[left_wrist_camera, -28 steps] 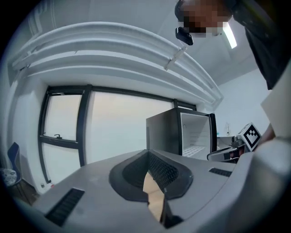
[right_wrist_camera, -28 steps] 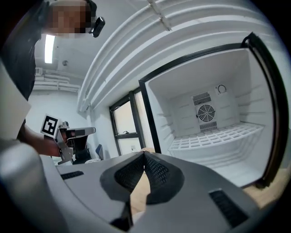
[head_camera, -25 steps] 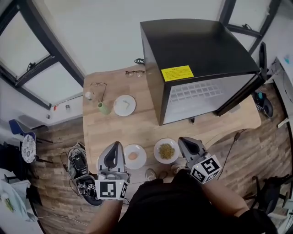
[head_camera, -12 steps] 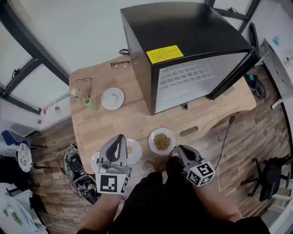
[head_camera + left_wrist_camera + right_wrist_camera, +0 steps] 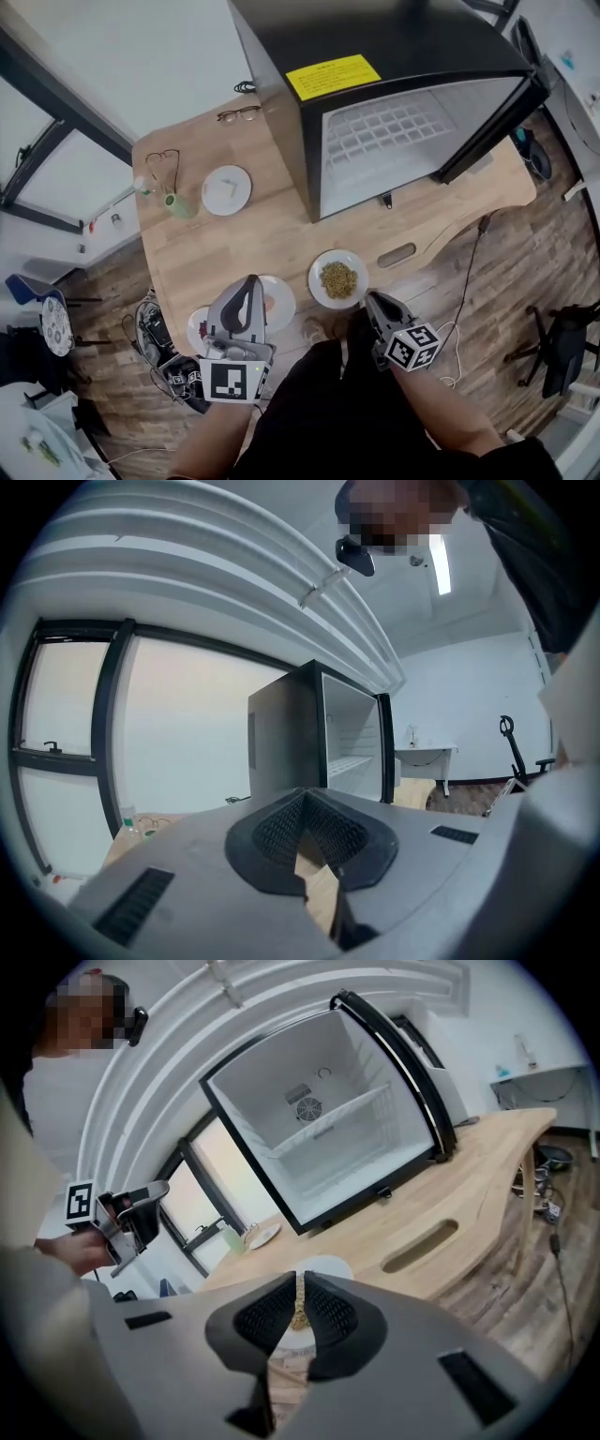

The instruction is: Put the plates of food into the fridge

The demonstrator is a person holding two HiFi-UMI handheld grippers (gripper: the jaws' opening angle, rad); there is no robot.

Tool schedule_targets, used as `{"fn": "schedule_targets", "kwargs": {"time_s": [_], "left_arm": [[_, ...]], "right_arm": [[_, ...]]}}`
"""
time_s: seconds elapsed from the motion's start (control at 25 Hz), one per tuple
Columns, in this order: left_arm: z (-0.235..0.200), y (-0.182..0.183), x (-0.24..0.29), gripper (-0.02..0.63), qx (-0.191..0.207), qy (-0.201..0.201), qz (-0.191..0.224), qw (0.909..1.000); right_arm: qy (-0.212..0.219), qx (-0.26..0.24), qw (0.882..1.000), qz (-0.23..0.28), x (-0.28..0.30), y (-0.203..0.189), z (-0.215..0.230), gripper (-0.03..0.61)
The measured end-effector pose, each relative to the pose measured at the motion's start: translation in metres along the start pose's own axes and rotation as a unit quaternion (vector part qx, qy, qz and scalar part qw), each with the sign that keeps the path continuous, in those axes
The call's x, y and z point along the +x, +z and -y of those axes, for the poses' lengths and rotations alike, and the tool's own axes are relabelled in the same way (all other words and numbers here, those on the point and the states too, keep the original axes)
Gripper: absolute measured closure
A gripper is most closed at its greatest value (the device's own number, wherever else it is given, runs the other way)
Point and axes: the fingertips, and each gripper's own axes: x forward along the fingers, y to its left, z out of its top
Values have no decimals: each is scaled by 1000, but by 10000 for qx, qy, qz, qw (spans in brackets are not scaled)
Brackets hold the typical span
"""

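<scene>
Three plates sit on the wooden tabletop (image 5: pixel 253 239): a plate of grains (image 5: pixel 353 262) and a plate with a pinkish bit (image 5: pixel 286 291) close to the near edge, and a third plate (image 5: pixel 217 197) far back on the left beside a green cup (image 5: pixel 176 203). The black fridge (image 5: pixel 394 47) fills the right rear corner; its door (image 5: pixel 492 131) is swung wide to the right, baring a white inside with a wire shelf (image 5: pixel 328 1129). Bare wood lies open between the two near plates and the fridge mouth, broken only by a slot (image 5: pixel 397 255) cut through the board just right of the grains. The left claw (image 5: pixel 248 281) hangs over the near edge, covering part of the pinkish plate, tips together on nothing. The right claw (image 5: pixel 375 302) sits just off that edge beside the grains, also pressed together and empty. A yellow label (image 5: pixel 333 75) on the fridge top carries print too small to read. Each claw's cube (image 5: pixel 412 347) shows black-and-white square markers. One pair of glasses (image 5: pixel 239 114) lies by the back edge, a second pair (image 5: pixel 165 161) near the cup.
</scene>
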Motion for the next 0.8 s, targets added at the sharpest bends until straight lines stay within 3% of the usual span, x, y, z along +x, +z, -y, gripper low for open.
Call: {"fn": "schedule_targets", "kwargs": {"time_s": [0.08,0.16,0.32,0.44,0.56,0.72,0.8], "left_arm": [[-2,-7,-2,611,-85,5,-90,9999],[-5,-14,-5,611,-45,9,-125,9999],[-11,-21,-9,611,-4,1,-252,9997],[-12,-18,-8,611,74,-36,-276,9996],[-16,-16,-7,611,160,-1,-293,9994],[-19,-15,-7,611,211,72,-309,9993],[-20,-16,-8,611,193,109,-330,9992]], "right_arm": [[-113,413,9991,-45,3,-10,10,528],[-148,931,9954,-164,7,-23,19,444],[-176,1382,9897,-338,15,-47,24,416],[-171,1889,9814,-313,23,-57,28,351],[-71,2513,9674,-317,34,-66,31,351],[-76,2526,9663,-487,42,-76,34,362],[-81,2479,9674,-501,44,-75,33,440]]}}
